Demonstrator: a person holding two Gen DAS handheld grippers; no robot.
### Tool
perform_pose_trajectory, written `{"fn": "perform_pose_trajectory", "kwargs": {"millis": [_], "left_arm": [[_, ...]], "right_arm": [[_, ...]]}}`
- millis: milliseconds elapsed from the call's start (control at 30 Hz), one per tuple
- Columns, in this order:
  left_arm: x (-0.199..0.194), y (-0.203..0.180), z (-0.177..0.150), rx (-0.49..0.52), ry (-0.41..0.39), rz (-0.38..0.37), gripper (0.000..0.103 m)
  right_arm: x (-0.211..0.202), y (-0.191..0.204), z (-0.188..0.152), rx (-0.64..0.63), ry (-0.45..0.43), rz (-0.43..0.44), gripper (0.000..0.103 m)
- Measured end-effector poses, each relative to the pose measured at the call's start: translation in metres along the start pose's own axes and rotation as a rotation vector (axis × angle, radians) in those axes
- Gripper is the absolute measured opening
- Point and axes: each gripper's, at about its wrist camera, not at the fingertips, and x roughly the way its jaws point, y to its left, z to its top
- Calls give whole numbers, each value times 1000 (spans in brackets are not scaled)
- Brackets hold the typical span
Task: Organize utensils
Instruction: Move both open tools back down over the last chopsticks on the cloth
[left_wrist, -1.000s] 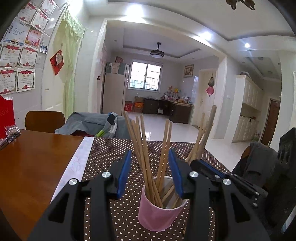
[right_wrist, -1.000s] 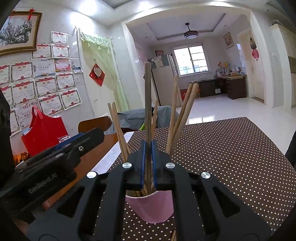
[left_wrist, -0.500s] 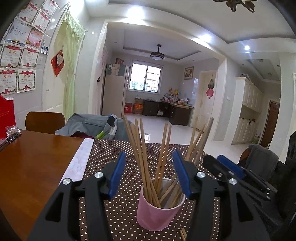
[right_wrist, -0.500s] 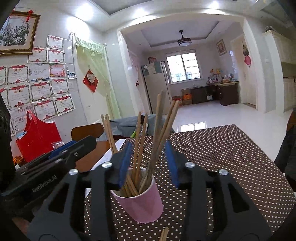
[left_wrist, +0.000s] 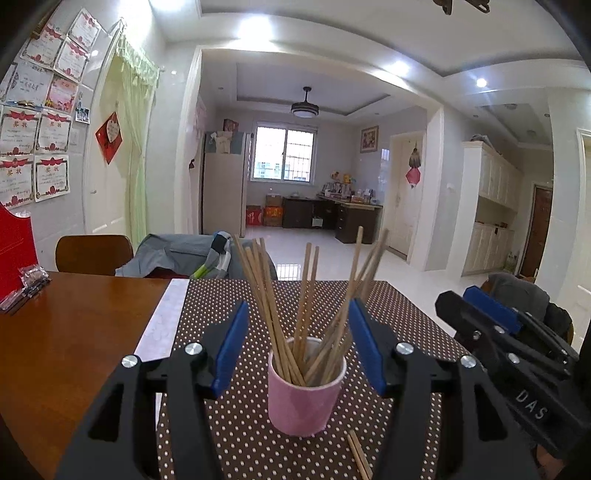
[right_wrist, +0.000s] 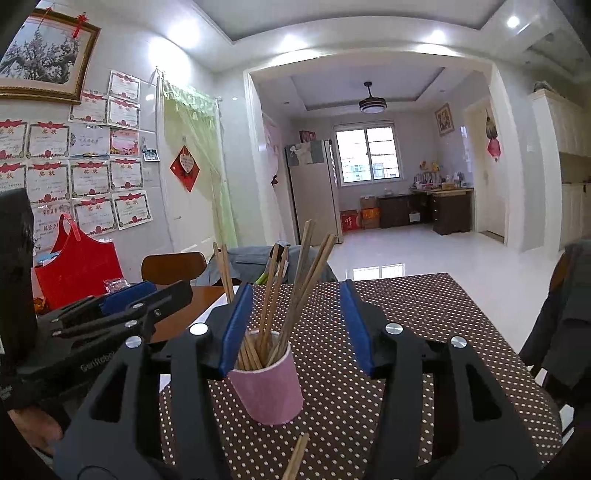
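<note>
Tabletop (left_wrist: 74, 332) edges lying well clear of pink cup (left_wrist: 306, 391): far edge beyond, polished wood stretching left, dotted brown cloth (left_wrist: 399, 306) spreading open to the right. Cup standing upright on that cloth near its front, holding a fanned bundle of slim wooden chopsticks (left_wrist: 306, 295), leaning outward at different angles. Two loose chopsticks (left_wrist: 358, 456) lying flat on the cloth just before the cup. Left gripper (left_wrist: 297, 347) fingers opening, blue pads flanking the bundle without touching. Right gripper (right_wrist: 295, 330) fingers opening likewise, sticks standing between, nothing clamped. Cup matte and cylindrical; sticks pale, straight, square-tipped; cloth printed with small white dots.
</note>
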Motion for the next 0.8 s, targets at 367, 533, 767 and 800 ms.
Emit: {"fn": "perform_pose_trajectory", "kwargs": {"millis": [367,533,767,800], "left_arm": [[-20,-29,-21,83,76,-18,56],[-15,-38,-38,109,182,-50,56],[10,-41,-79,90,434,-114,56],[13,-41,-86,89,464,-115,56]], "right_arm": [[-29,-17,-14,1,47,-29,55],[-31,-26,-27,-4,138,-53,61],[-18,-44,-60,4,324,-89,63],[-17,-47,-66,9,346,-89,65]]}}
